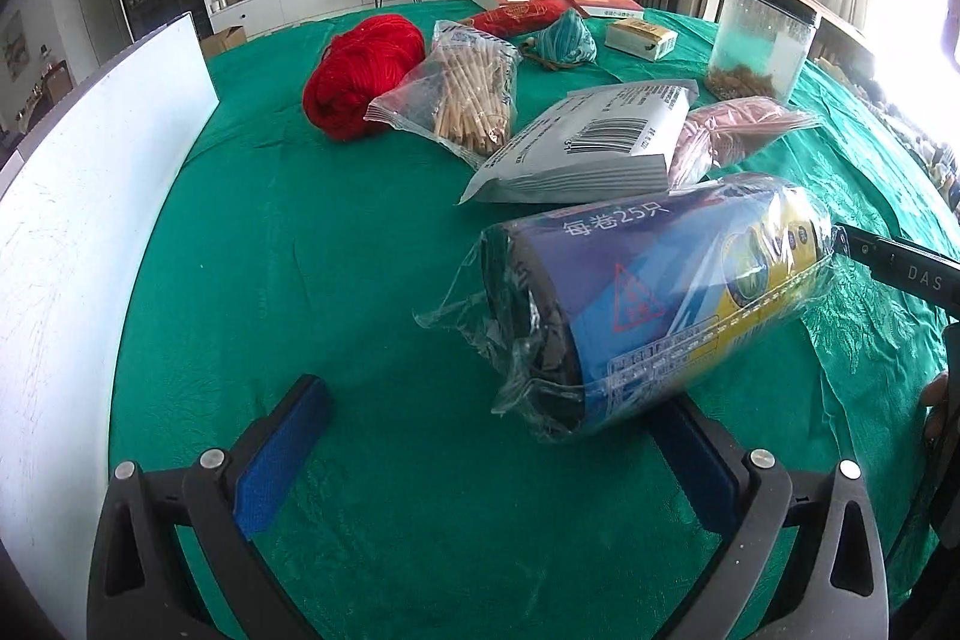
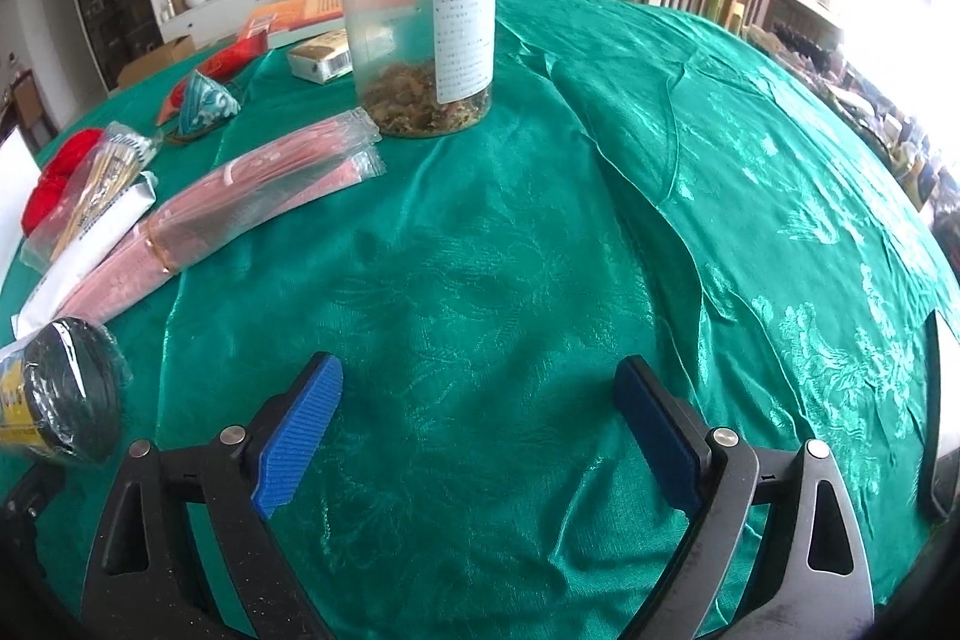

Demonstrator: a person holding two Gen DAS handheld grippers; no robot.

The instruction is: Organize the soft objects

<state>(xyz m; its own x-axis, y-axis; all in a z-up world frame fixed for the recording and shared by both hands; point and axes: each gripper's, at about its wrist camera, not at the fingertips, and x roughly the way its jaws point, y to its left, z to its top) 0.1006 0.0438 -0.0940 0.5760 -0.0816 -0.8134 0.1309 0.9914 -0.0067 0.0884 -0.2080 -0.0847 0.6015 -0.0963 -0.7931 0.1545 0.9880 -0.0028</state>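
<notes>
Left hand-held gripper (image 1: 480,454): blue ribbed pads spread wide, nothing pinched; held over the green cloth of the counter (image 1: 336,244). Right hand-held gripper (image 2: 480,430): pads likewise spread wide, only bare cloth seen between them.

Roll of bags (image 1: 654,304): cylindrical, in clear film, laid on its side on the counter just ahead of the left pads; "每卷25只" is printed on a blue and yellow wrapper. A black bar lettered "DAS" (image 1: 912,271) is seen at its far end.

White pouch (image 1: 594,142): flat, barcode uppermost, just behind the roll; small print cannot be read.

Pink packets (image 2: 222,214): in clear sleeves, beside the pouch.

Bag of wooden sticks (image 1: 462,94): clear, printed label unreadable.

Red yarn (image 1: 360,70): beside the stick bag.

Clear jar (image 2: 420,34): black lid, white label, upright, brown contents at the bottom.

Whiteboard (image 1: 90,196): stood at the counter's left edge.
</notes>
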